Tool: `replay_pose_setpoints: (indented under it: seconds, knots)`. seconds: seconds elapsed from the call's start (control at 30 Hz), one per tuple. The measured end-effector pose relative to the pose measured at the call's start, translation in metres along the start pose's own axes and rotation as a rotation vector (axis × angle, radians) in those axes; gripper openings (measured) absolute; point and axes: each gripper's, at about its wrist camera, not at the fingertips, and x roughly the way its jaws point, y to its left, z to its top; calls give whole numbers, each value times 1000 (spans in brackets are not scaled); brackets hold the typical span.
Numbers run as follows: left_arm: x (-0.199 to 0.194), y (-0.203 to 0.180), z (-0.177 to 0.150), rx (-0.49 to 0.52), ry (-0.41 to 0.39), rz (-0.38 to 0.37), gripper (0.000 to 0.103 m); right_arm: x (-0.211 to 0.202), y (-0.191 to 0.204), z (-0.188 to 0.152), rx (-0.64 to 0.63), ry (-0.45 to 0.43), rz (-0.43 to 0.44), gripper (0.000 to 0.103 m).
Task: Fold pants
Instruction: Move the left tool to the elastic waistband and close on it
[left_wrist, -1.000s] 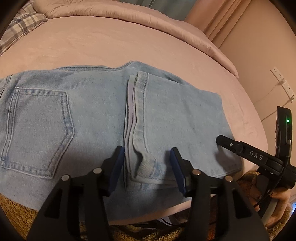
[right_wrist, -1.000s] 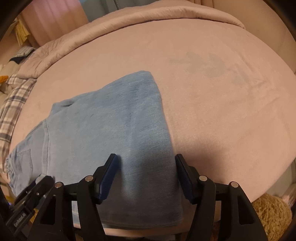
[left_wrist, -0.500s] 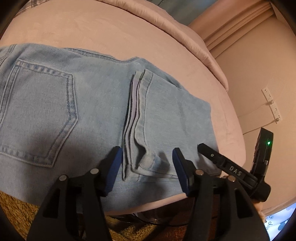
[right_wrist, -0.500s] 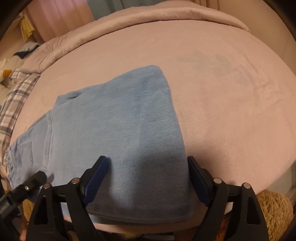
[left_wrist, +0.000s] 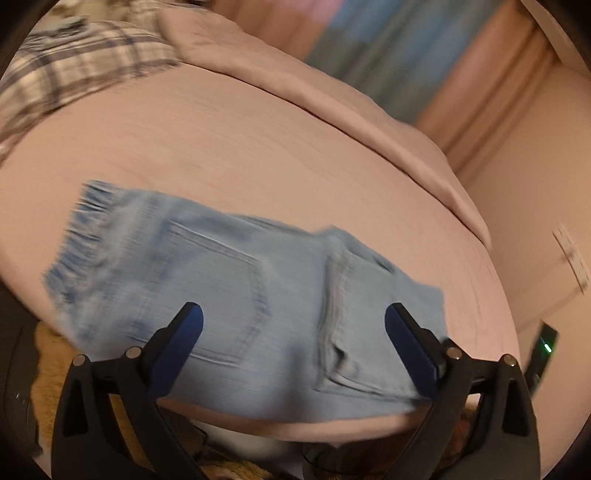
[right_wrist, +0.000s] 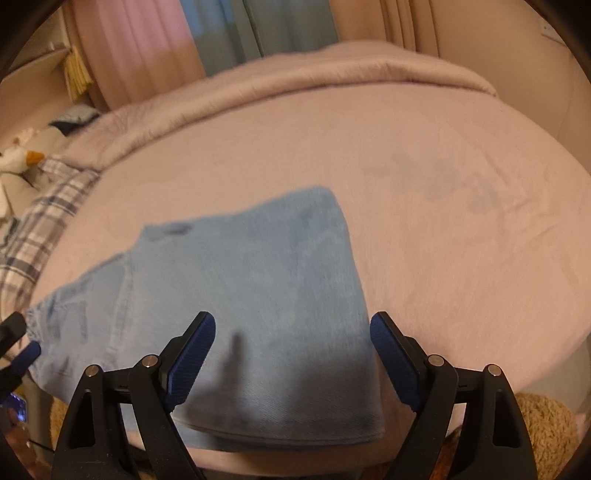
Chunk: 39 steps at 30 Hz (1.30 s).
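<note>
Light blue jeans (left_wrist: 229, 291) lie folded flat near the front edge of a pink bed, back pocket up, gathered waistband at the left, hem end folded over at the right. My left gripper (left_wrist: 293, 317) hovers above them, its jaws opening wide, pads off the cloth. In the right wrist view the folded pants (right_wrist: 258, 302) show a smooth fold edge at their right. My right gripper (right_wrist: 291, 328) stands open above that end, nothing pressed between its fingers. The left gripper's tip (right_wrist: 22, 354) shows at the left edge.
The pink bedspread (right_wrist: 443, 258) stretches wide behind and to the right of the pants. A rolled duvet (left_wrist: 332, 92) runs along the far side, with a plaid pillow (left_wrist: 74, 70) at the left. A tan fuzzy rug (right_wrist: 546, 432) lies below the bed's front edge.
My left gripper let go of the folded hem, opened wide and pulled back and up, so more of the jeans shows. My right gripper opened wider and stayed about in place.
</note>
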Motion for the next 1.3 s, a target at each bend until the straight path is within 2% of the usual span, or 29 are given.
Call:
replay_pose_setpoints:
  seconds: [0.2,0.33,0.43,0.67,0.9,1.07,1.3]
  knots:
    - [-5,24,14,-70,-29,66,99,-12,3,3,8,-90,72,86]
    - [1,33,17,-99,-14,130,99,-11,3,-3,8,-77,115,86]
    - [2,42,14,-120,2,134,99,-9,7,-5,7,-60,138,86]
    - [6,60,14,-158,7,190,99,-11,8,-4,0,-72,136,86]
    - [5,71,14,-188,22,162,99,-9,3,-5,24,-62,144,86]
    - [-7,77,19,-185,-24,201,99,-9,1,-5,26,-63,141,86]
    - [1,101,16,-239,5,260,99,-9,2,-5,22,-60,142,86]
